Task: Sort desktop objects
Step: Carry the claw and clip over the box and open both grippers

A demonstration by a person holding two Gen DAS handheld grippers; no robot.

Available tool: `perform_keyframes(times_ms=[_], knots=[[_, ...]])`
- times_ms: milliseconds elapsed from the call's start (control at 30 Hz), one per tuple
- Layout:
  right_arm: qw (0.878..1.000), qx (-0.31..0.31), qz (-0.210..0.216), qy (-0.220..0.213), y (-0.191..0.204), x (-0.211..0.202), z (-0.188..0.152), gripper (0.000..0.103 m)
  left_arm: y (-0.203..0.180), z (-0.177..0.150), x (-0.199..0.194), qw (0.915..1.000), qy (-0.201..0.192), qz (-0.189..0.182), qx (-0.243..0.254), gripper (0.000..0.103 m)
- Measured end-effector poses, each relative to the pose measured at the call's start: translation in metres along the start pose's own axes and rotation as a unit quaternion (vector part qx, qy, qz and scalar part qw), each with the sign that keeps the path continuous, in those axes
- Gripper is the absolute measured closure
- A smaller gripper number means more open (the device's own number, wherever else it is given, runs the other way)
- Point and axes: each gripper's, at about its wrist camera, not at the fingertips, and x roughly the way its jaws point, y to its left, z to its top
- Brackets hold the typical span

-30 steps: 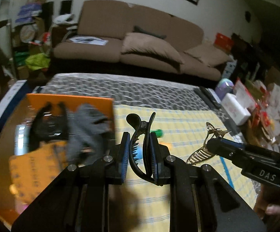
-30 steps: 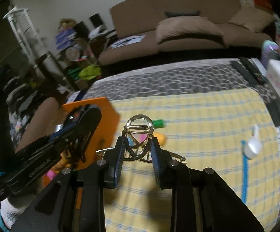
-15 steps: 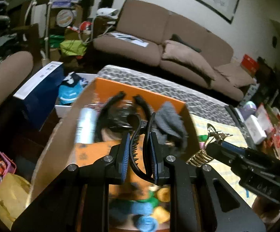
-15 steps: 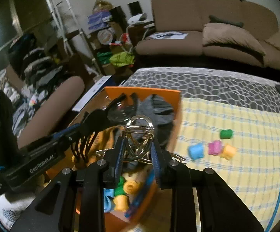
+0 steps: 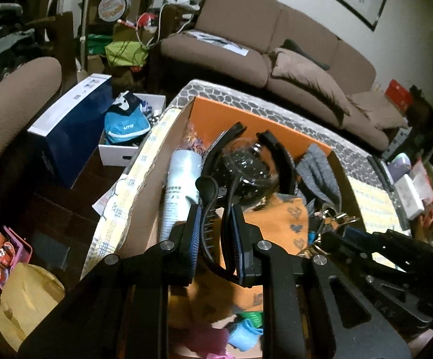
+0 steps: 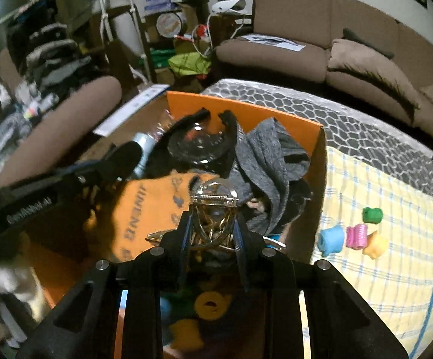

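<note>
The left gripper is clenching a black hair claw clip between its blue pads, and the right gripper is clamping a gold metal hair clip the same way. Both are now hanging over the open cardboard box with the orange flap, whereas a second ago they were carrying the clips above the yellow checked cloth. Below them in the box are lying a white spray can, a black headband around a dark glossy round object, a grey knit cloth and an orange printed bag; small coloured rollers are showing at the near end. Out on the cloth, four more rollers, green, blue, pink and orange, are waiting beside the box wall. That shift suggests the carry is finished and both clips are ready to be dropped in; the rollers on the cloth look like the remaining work.
</note>
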Motion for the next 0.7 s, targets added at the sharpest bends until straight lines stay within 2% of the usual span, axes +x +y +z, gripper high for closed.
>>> perform_keyframes(times_ms=[200,267,333,433,567,633,700], knots=[[0.999,-0.002,-0.03,0.02,-0.009,0.012,-0.007,0.073,0.001,0.0,0.009,0.9996,0.019,0.019,0.01,0.083],[0.999,-0.001,-0.042,0.024,-0.012,0.014,-0.009,0.072,0.0,-0.001,0.01,0.9994,0.02,0.026,0.011,0.075],[0.999,0.0,-0.037,0.019,-0.013,0.012,-0.008,0.07,0.001,0.0,0.008,0.9994,0.015,0.031,0.008,0.059],[0.999,0.006,-0.036,0.005,-0.013,0.004,-0.005,0.061,0.004,0.002,0.001,0.9997,-0.003,0.022,-0.007,0.043],[0.999,0.03,-0.016,-0.024,-0.019,-0.013,0.002,0.057,0.018,0.007,-0.013,0.9984,-0.033,-0.008,-0.044,0.039],[0.998,0.042,-0.008,-0.035,-0.023,-0.021,0.007,0.053,0.026,0.009,-0.022,0.9965,-0.048,-0.018,-0.066,0.028],[0.998,0.047,-0.003,-0.043,-0.026,-0.028,0.01,0.049,0.031,0.01,-0.03,0.9946,-0.059,-0.029,-0.081,0.022]])
